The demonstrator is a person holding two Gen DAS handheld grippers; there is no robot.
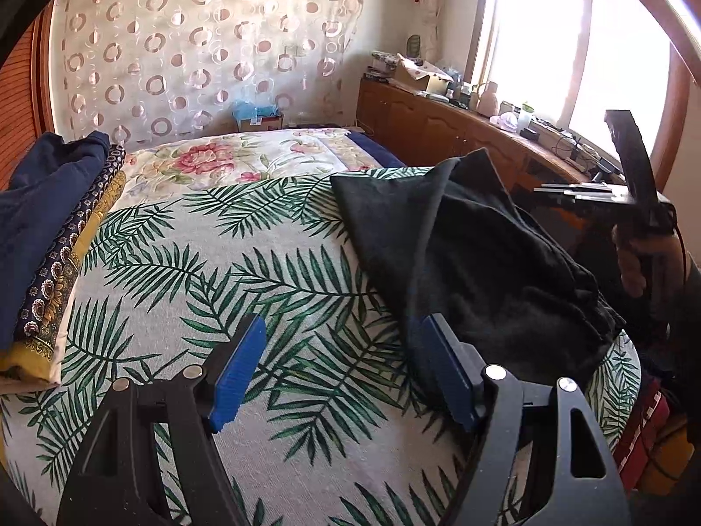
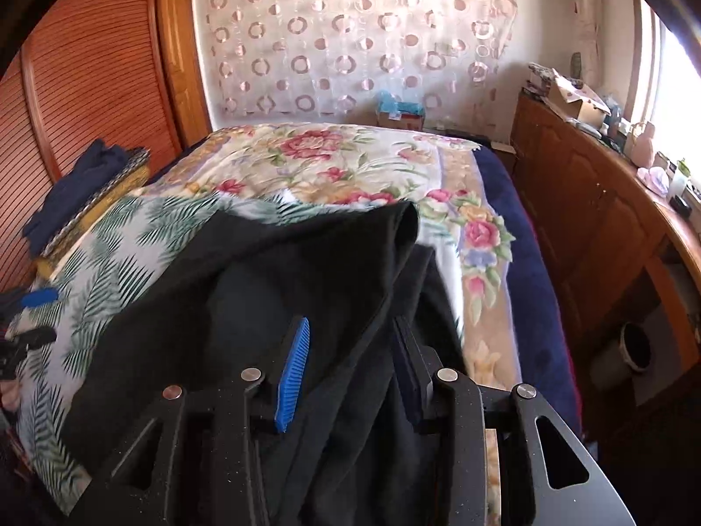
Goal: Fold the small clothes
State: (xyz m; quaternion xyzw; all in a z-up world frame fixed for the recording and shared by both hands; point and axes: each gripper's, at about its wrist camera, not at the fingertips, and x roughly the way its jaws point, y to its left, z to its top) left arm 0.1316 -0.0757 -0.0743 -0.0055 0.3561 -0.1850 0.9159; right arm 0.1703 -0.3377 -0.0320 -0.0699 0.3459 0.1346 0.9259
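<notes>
A black garment (image 1: 473, 254) lies rumpled on the palm-leaf sheet (image 1: 263, 271), toward the bed's right side. My left gripper (image 1: 344, 324) is open wide over the sheet, and its right finger sits at the garment's left edge with nothing between the pads. My right gripper (image 2: 350, 324) is over the black garment (image 2: 285, 271). A fold of the cloth runs between its parted blue pads (image 2: 292, 372), and they do not press on it. The left wrist view shows the right gripper (image 1: 635, 184) in a hand at the far right. A blue pad of the left gripper (image 2: 39, 297) shows at the left edge.
A stack of folded clothes (image 1: 48, 228), navy on top of patterned pieces, sits at the bed's left side (image 2: 83, 193). A floral blanket (image 2: 333, 162) covers the far half. A wooden sideboard (image 2: 582, 201) with clutter runs under the window on the right; a slatted wardrobe (image 2: 79, 87) stands left.
</notes>
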